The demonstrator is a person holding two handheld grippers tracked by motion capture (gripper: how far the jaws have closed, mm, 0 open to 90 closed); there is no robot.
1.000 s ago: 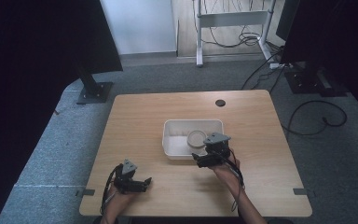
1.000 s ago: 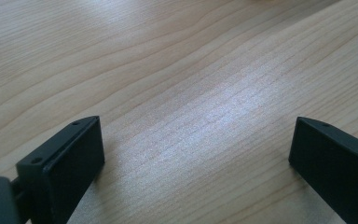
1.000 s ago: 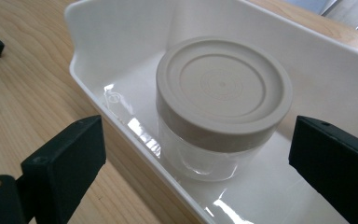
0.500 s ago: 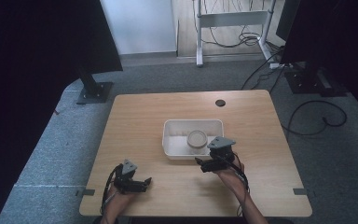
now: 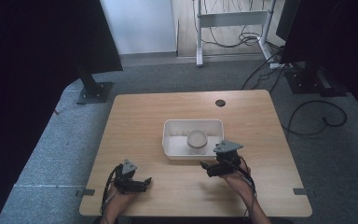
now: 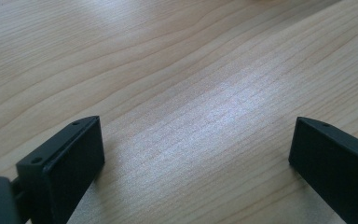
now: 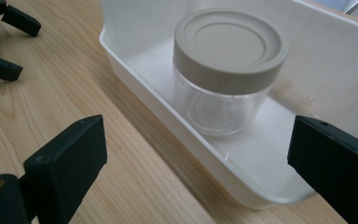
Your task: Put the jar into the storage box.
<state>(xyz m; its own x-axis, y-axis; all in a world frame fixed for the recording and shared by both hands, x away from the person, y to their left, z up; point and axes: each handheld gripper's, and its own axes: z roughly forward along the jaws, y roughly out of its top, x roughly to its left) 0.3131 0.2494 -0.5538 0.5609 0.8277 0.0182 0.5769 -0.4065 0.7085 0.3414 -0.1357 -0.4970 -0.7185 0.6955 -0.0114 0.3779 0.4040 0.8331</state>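
A clear jar point(image 7: 223, 100) with a grey screw lid point(image 7: 230, 46) is standing upright inside a white plastic bin point(image 5: 172, 140), toward the bin's right half and close to its near wall. From the high view the jar point(image 5: 197, 141) is sitting alone in the bin, and the bin is resting near the middle of the wooden table point(image 5: 135, 116).

I am holding my right gripper point(image 5: 210, 167) just outside the bin's near wall, at its right corner, low over the table. Its jaws are spread wide and nothing is between them; in the right gripper view they are framing the bin's near rim point(image 7: 168, 135) with the jar beyond it, apart from both jaws. My right hand point(image 5: 235, 175) is coming in from the table's near edge behind it.

My left gripper point(image 5: 142, 183) is lying low near the front left part of the table, well apart from the bin. Its jaws are also parted and empty, with only bare wood grain point(image 6: 191, 116) showing between them in the left gripper view. Its two dark jaw tips are also appearing at the top left of the right gripper view, far across the table.

A small dark round hole point(image 5: 220, 102) is sitting in the table's far edge. Beyond the table, grey carpet point(image 5: 168, 77) is carrying loose cables point(image 5: 317, 116) and dark stand bases point(image 5: 94, 92).
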